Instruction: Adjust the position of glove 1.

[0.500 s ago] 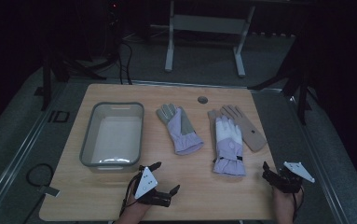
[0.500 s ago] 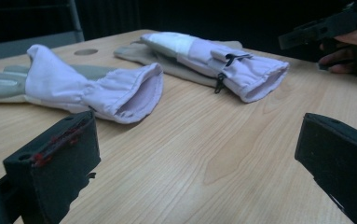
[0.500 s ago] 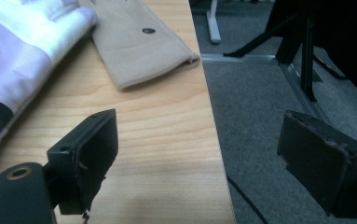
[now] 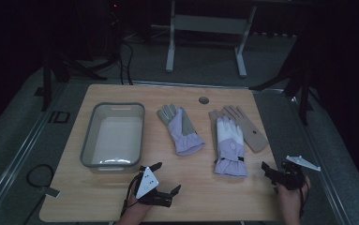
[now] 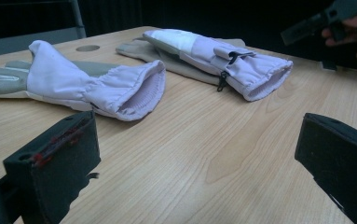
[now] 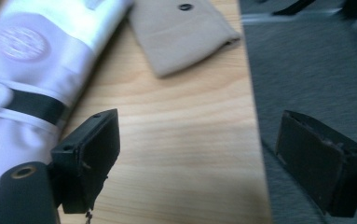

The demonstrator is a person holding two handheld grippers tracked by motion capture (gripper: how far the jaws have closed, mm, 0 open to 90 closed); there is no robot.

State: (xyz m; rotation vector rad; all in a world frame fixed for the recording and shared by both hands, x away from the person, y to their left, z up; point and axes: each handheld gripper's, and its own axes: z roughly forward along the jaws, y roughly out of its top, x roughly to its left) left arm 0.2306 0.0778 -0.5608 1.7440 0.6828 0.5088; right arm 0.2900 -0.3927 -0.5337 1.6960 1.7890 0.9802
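Here both tools gape empty, the left tool [image 4: 164,178] near one lilac glove [image 4: 181,130], the right tool [image 4: 272,174] beside another [image 4: 229,146].

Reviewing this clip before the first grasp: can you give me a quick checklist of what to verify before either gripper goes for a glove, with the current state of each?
1. Left gripper open and holding nothing: ok, its jaws stand wide apart over bare wood.
2. Right gripper open and holding nothing: ok, jaws apart at the table's right edge.
3. Left lilac glove free of other things: ok, it lies flat by itself.
4. Right lilac glove free to lift alone: not ok, it lies partly over the tan glove.
5. Grey bin ready to receive: ok, it looks empty.
6. Glove cuffs face the grippers: ok.
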